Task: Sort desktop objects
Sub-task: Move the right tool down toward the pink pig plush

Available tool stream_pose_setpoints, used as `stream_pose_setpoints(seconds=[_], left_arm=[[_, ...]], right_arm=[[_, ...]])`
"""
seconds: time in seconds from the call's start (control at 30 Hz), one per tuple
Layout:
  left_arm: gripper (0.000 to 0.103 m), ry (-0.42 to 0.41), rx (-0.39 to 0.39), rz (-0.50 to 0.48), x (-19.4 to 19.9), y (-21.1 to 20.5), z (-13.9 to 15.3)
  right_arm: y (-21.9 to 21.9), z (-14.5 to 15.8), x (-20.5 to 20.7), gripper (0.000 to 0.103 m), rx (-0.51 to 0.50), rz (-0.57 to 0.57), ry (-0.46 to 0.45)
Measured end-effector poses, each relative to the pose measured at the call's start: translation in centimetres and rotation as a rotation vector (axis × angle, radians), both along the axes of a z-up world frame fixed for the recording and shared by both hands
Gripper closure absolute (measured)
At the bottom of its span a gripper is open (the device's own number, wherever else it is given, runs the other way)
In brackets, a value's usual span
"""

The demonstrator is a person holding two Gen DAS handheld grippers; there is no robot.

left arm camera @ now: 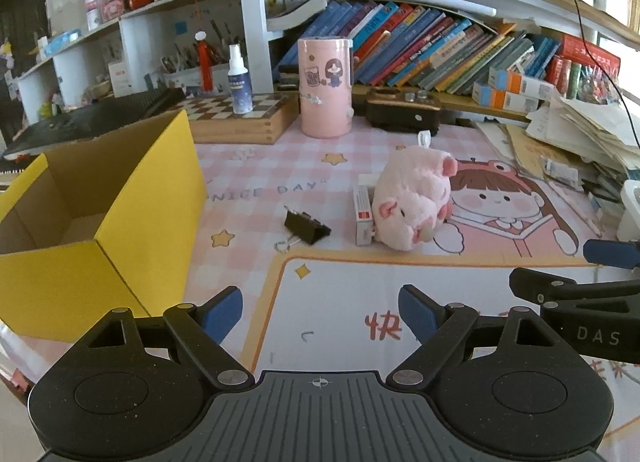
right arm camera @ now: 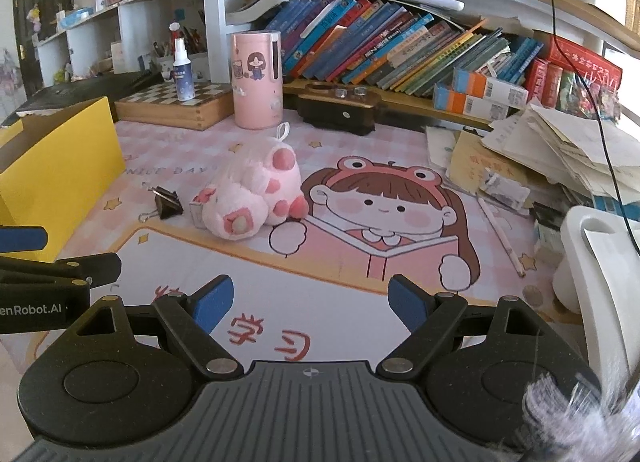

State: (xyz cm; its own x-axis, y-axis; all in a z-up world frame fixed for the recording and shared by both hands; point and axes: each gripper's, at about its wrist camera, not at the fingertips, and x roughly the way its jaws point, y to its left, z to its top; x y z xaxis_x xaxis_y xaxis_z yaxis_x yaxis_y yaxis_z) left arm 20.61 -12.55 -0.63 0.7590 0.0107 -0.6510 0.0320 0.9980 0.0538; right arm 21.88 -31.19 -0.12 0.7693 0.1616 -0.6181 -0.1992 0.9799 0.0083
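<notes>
Left wrist view looks into the open yellow box (left arm camera: 80, 230) at the left of the frame: its brown inside shows nothing in it. Right wrist view catches only the box's outer wall (right arm camera: 60, 166) at the left edge, but adds a white object (right arm camera: 592, 262) at lower right and a pencil (right arm camera: 502, 238) lying on the mat (right arm camera: 340, 302).

Both views show 3 things at mid-frame: a black clip (left arm camera: 306, 227) (right arm camera: 168, 202), a small red-and-white carton (left arm camera: 363, 214) and a pink plush (left arm camera: 412, 202) (right arm camera: 252, 198). The plush leans against the carton; the clip lies apart, between carton and box. From the right wrist the carton is mostly hidden behind the plush.

Left tool (left arm camera: 320, 312) is spread wide with nothing between its blue pads, low in the frame over the white part of the mat. Right tool (right arm camera: 310, 302) is likewise wide apart and bare.

Bare mat lies between both tools and the 3 things. A paper pile (right arm camera: 560, 150) crowds the counter's right side; a pink cylinder (left arm camera: 325, 88) and a chessboard (left arm camera: 240, 114) stand behind.
</notes>
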Motion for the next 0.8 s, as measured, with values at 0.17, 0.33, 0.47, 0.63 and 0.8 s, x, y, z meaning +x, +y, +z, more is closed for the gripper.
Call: stream_pose_setpoints(seconds=[0.17,0.33,0.47,0.63,0.8], left_arm=[[0.016,-0.006,0.01,0.013,0.5,-0.1,0.2],[0.016,-0.002,0.015,0.032,1.0,0.1,0.2],[0.016,-0.007,0.021,0.049,1.2,0.3,0.4],[0.016,-0.013,0.029,0.063,1.4,0.5,0.5],[0.016,-0.015,0.043,0.06,1.2,0.5,0.6]], right_arm=[[-0.3,0.1,0.9,0.019,0.015,0.006,-0.003],[-0.2,-0.1,1.8,0.019,0.026,0.016,0.005],[-0.2,-0.1,2.5,0.019,0.039,0.021,0.01],[0.0,-0.1,3.0,0.019,0.05,0.031,0.011],[0.2,-0.1,3.5,0.019,0.058,0.043,0.01]])
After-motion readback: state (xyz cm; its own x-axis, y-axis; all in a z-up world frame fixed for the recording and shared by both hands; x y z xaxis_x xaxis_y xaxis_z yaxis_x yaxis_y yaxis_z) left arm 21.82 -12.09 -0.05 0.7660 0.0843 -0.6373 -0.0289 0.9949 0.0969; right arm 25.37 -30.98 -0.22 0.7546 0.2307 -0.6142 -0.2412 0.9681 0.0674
